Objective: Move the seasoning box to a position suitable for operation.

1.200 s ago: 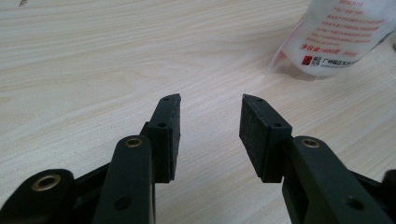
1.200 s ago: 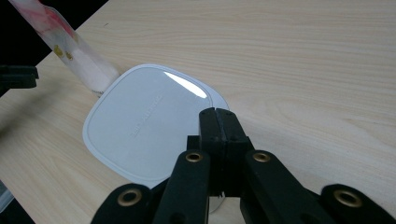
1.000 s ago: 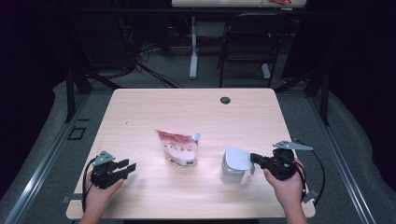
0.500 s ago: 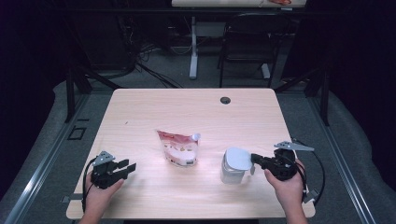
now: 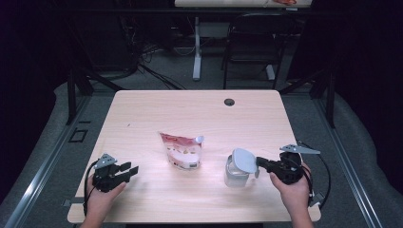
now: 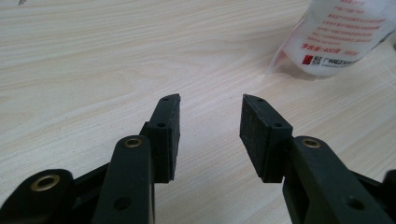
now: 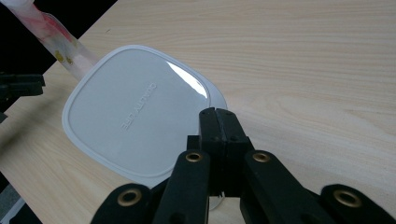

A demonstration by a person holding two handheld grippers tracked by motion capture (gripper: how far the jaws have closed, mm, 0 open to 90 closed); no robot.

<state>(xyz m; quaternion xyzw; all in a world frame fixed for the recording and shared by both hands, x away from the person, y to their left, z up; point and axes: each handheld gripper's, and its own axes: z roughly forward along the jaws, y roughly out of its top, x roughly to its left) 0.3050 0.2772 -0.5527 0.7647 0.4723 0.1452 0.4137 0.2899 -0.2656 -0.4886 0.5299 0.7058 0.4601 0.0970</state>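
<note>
- Right tongs (image 5: pixel 260 164) were shut on the edge of a white lid (image 5: pixel 244 159), jaws pressed together with the rim between them; the right gripper view showed the lid (image 7: pixel 135 112) tilted.
- Lid sat over a clear tub (image 5: pixel 235 175) on the surface (image 5: pixel 199 114), near its right front edge.
- Left tongs (image 5: pixel 130 168) stood part open, nothing between the pads (image 6: pixel 169 135), low over bare wood at front left.
- A pouch (image 5: pixel 183 151) lay between the two tongs, near the middle, well apart from the left tongs; its white printed end (image 6: pixel 338 35) showed ahead of them.
</note>
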